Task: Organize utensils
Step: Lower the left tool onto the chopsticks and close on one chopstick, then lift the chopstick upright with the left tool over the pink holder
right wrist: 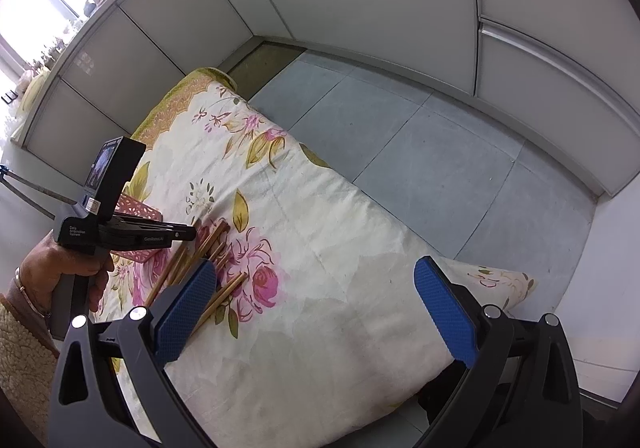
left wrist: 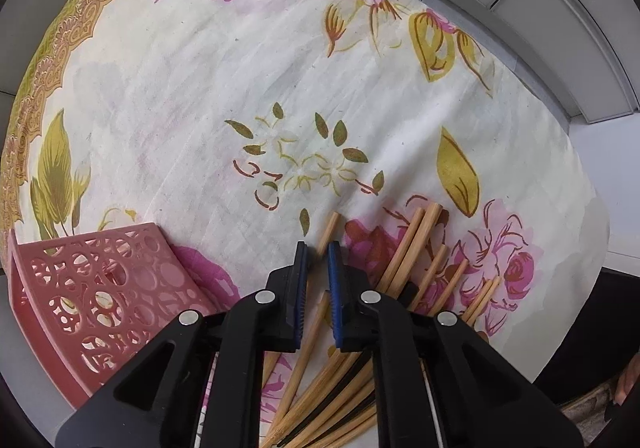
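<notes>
The left hand-held gripper (left wrist: pixel 317 248) has its jaws narrow around one chopstick (left wrist: pixel 329 232), probably to lift it alone from the loose pile of chopsticks (left wrist: pixel 416 256) that lies just to its right on the floral cloth (left wrist: pixel 200 108). The pink basket (left wrist: pixel 100 288) waits near on its left. The right hand-held gripper (right wrist: pixel 320 288) is wide and holds nothing.
</notes>
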A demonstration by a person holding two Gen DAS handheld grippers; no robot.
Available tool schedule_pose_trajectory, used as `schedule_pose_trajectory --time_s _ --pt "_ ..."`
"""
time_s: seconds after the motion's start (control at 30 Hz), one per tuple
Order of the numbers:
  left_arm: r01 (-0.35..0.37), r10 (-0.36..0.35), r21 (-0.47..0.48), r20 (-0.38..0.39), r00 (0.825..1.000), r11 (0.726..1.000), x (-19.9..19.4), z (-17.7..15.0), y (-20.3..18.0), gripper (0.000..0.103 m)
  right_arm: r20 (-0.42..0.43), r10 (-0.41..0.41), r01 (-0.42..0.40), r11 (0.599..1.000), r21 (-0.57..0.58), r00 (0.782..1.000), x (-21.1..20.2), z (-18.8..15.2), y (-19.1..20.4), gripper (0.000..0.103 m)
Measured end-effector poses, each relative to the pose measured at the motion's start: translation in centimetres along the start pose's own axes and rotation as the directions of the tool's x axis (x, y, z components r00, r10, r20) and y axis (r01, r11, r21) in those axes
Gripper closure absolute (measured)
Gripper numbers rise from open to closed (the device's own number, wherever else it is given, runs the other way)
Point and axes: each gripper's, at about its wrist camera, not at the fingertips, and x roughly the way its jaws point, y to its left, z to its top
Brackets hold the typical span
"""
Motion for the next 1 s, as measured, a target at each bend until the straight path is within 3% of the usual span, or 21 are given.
schedule_pose_trajectory --time_s 0.2,0.3,0.37,0.43,0.53,0.6,0.67,0.77,0.8,0.83,0.9,1.0 --pt "-0.008 0.015 -0.049 0.147 0.989 0.999 -2.0 -4.1 -0.4 0.096 -0.020 -0.021 0.021 0.999 -0.025 1.000 0.5 -0.3 0.4 0.007" --pt "0.015 0.012 -0.100 0.261 0.965 0.995 -5.2 -7.3 -0.2 0.096 -0.102 -0.007 0.003 0.999 -0.036 0.995 1.8 -0.6 0.8 0.007" --pt "0.045 0.006 -0.137 0.349 0.937 0.990 -7.5 -9.9 -0.2 0.096 -0.153 0.024 -0.031 0.999 -0.041 0.988 2.5 -1.0 1.5 0.007" --pt "0.074 0.005 -0.161 0.441 0.898 0.984 -10.2 -13.0 -0.8 0.096 -0.223 0.078 -0.080 0.997 0.000 0.972 3.4 -1.2 2.5 0.007" --pt "0.084 0.034 -0.186 0.554 0.832 0.979 -14.7 -18.1 -1.1 0.096 -0.372 0.206 -0.157 0.975 0.158 0.905 5.9 -1.2 4.2 0.016" --pt "0.088 0.054 -0.196 0.620 0.783 0.977 -17.0 -20.9 -0.9 0.097 -0.462 0.205 -0.137 0.975 0.177 0.863 7.9 -1.3 5.8 0.029" --pt "0.099 0.068 -0.201 0.690 0.721 0.975 -18.7 -23.1 -2.0 0.099 -0.522 0.194 -0.096 0.973 0.210 0.830 9.6 -1.6 6.8 0.049" --pt "0.124 0.075 -0.191 0.781 0.620 0.974 -22.1 -26.6 -2.8 0.099 -0.595 0.188 -0.016 0.959 0.282 0.781 12.0 -2.2 7.3 0.065" --pt "0.114 0.090 -0.194 0.800 0.593 0.974 -23.0 -27.4 -2.9 0.099 -0.610 0.172 0.008 0.960 0.280 0.773 12.6 -2.3 7.6 0.069" --pt "0.114 0.099 -0.197 0.817 0.568 0.974 -23.6 -28.0 -2.9 0.099 -0.612 0.148 0.037 0.960 0.279 0.777 13.0 -2.3 7.7 0.078" --pt "0.143 0.085 -0.183 0.853 0.515 0.973 -24.9 -29.5 -2.6 0.099 -0.599 0.114 0.085 0.952 0.294 0.793 13.2 -2.1 7.7 0.082" --pt "0.158 0.089 -0.181 0.882 0.463 0.971 -25.6 -31.1 -2.4 0.099 -0.589 0.063 0.136 0.948 0.288 0.805 13.3 -1.7 8.1 0.087"
